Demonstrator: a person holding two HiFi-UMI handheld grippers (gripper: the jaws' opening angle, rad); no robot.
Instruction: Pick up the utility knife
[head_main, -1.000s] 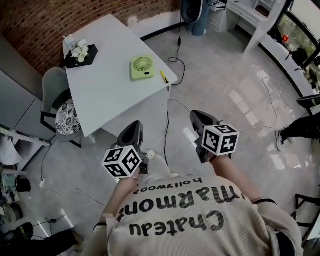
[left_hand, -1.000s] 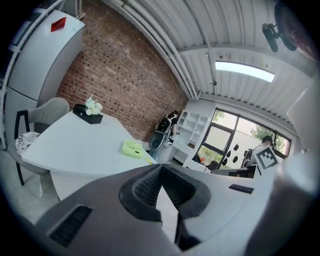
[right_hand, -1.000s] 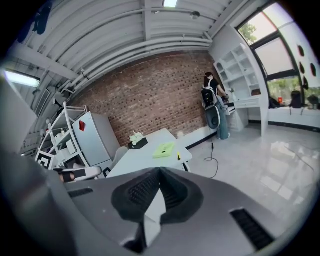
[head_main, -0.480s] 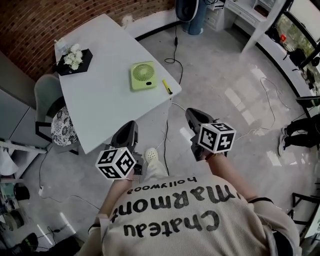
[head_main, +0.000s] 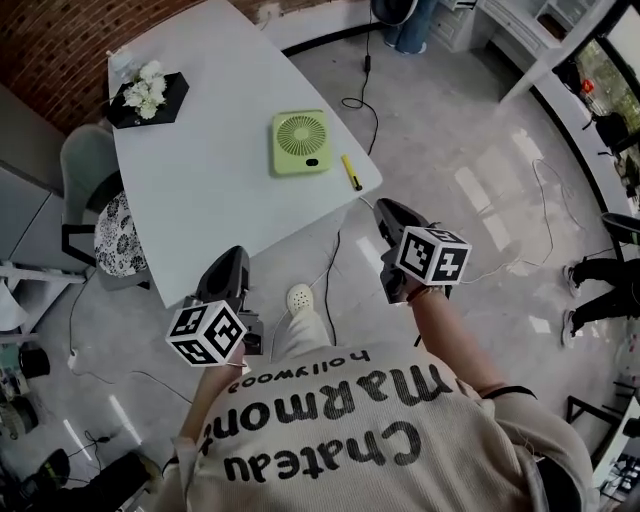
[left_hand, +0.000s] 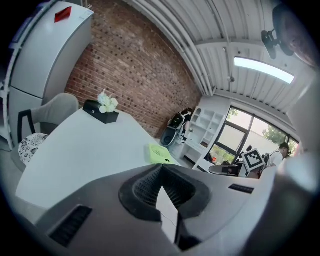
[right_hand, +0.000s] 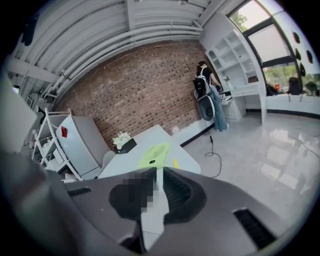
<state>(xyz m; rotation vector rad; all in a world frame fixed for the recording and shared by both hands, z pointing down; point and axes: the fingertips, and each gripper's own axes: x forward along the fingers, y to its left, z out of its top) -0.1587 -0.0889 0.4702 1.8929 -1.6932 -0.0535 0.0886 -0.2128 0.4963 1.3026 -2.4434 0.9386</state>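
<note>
Left claw (left_hand: 161, 167): matt dark plastic, ribbed pads.
Tabletop (head_main: 200, 190): ahead of the left claw, smooth matt white.
Fan (head_main: 301, 142): ahead and right of that claw, smooth pale-green plastic.
Utility knife (head_main: 352, 172): just right of the fan, yellow, looks plastic.
Floor (head_main: 470, 170): below the claw, glossy, mirroring light.
Wall (head_main: 50, 50): beyond the tabletop, rough brick.
Sweater (head_main: 480, 450): behind the claw, ribbed knit cloth.

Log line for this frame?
phase: pre-grasp | yellow utility knife: at white table edge, untouched | left hand-held gripper: shut, empty | right hand-held gripper: opening, empty
</note>
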